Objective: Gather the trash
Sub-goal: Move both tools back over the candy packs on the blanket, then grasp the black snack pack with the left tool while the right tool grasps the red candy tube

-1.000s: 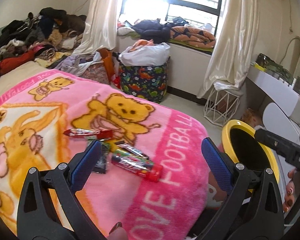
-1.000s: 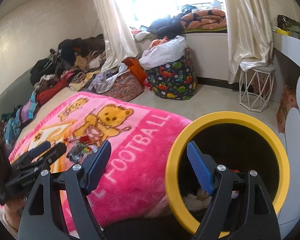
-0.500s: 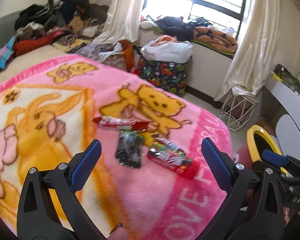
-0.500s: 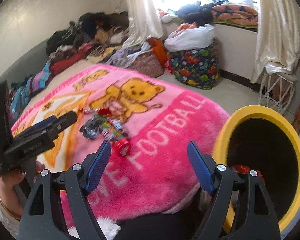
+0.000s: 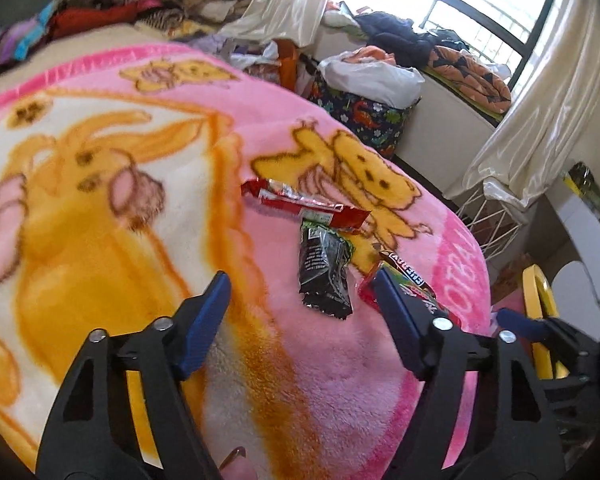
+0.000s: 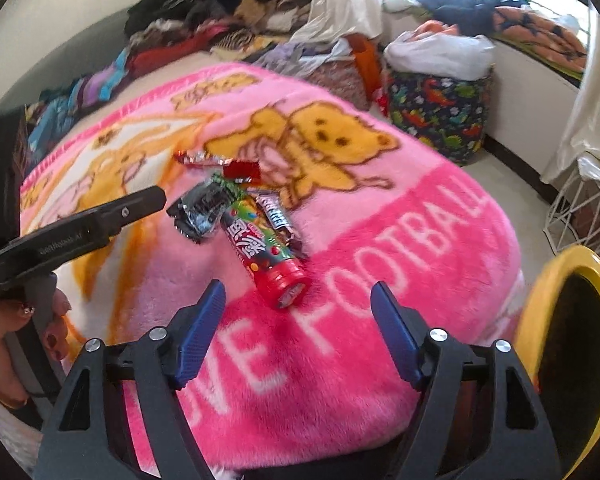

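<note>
Several pieces of trash lie together on the pink bear blanket [image 6: 380,280]: a long red wrapper [image 5: 304,204], a crumpled black wrapper [image 5: 324,268], a red candy tube [image 6: 268,256] and a brown bar wrapper [image 6: 276,216]. My left gripper [image 5: 300,280] hovers just short of the black wrapper. Its jaws are closing, and the wrapper's near end sits between the tips without being pressed. My right gripper [image 6: 298,288] points down at the tube's cap end. Its jaws are closing slightly and the pads are clear of the tube. The yellow-rimmed bin [image 6: 556,320] stands off the bed's right corner.
A dinosaur-print basket [image 6: 440,120] with a white bag and a white wire stool [image 6: 580,216] stand on the floor beyond the bed. Piled clothes [image 6: 220,12] cover the far end. A person's hand [image 6: 32,320] holds the left gripper's handle at the left.
Both grippers have swung left from the bin and dropped towards the wrappers on the blanket. The left jaws stand narrower than before. The bin has slid to the right edge of both views.
</note>
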{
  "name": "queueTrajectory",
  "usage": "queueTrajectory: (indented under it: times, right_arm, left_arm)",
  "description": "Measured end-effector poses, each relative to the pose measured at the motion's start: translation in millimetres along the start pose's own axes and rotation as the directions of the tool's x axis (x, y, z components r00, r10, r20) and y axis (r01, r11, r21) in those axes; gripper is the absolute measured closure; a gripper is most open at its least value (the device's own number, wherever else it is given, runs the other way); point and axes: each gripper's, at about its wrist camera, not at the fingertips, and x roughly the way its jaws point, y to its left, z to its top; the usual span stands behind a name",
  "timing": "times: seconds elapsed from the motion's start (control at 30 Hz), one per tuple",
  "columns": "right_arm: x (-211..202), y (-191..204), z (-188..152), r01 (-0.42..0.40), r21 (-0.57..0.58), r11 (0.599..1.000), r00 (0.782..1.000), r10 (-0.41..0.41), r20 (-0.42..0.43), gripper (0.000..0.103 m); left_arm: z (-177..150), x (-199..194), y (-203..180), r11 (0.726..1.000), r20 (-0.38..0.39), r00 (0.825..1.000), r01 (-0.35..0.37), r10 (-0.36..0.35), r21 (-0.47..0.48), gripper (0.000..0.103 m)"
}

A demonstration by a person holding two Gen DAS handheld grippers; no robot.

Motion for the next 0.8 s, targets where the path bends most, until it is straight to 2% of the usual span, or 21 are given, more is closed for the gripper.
queueTrajectory:
  times: [0.13, 0.27, 0.37, 0.4, 0.47, 0.57, 0.67, 0.8]
  right_arm:
    - [25.1, 1.4, 5.7, -0.007, -0.017, 1.000, 0.998, 0.006, -0.069, 0.037]
    - [36.0, 2.9, 12.9, -0.029, -0.029, 0.999, 0.996, 0.026, -0.089, 0.040]
    - [44.6, 7.5, 16.0, -0.052, -0.044, 0.998, 0.993, 0.047, -0.109, 0.051]
    - [48.0, 10.2, 15.3, -0.062, -0.054, 0.997, 0.991, 0.055, -0.125, 0.059]
    - [50.8, 14.5, 14.3, -0.065, -0.074, 0.995, 0.989, 0.054, -0.141, 0.064]
    - [46.5, 18.5, 11.7, -0.066, -0.087, 0.994, 0.990, 0.055, -0.129, 0.068]
    - [39.8, 17.5, 5.3, -0.062, -0.063, 0.996, 0.991, 0.054, -0.123, 0.069]
    - [26.3, 12.0, -4.3, -0.066, -0.020, 0.998, 0.993, 0.064, -0.101, 0.071]
  left_arm:
    - [1.1, 12.3, 6.5, 0.999, -0.032, 0.999, 0.021, -0.022, -0.044, 0.050]
    - [3.0, 20.8, 7.9, 0.998, -0.047, 0.998, 0.032, -0.035, -0.058, 0.055]
    - [4.9, 25.7, 8.3, 0.997, -0.054, 0.998, 0.035, -0.038, -0.067, 0.060]
    - [6.0, 27.1, 7.5, 0.997, -0.055, 0.998, 0.035, -0.038, -0.066, 0.063]
    - [6.1, 29.8, 4.6, 0.998, -0.062, 0.997, 0.039, -0.043, -0.056, 0.068]
    - [4.6, 33.7, -0.1, 0.998, -0.073, 0.996, 0.052, -0.056, -0.045, 0.074]
    - [1.1, 36.6, -2.1, 0.998, -0.085, 0.995, 0.053, -0.057, -0.044, 0.085]
    - [-3.6, 36.3, -6.4, 0.997, -0.090, 0.994, 0.064, -0.066, -0.032, 0.088]
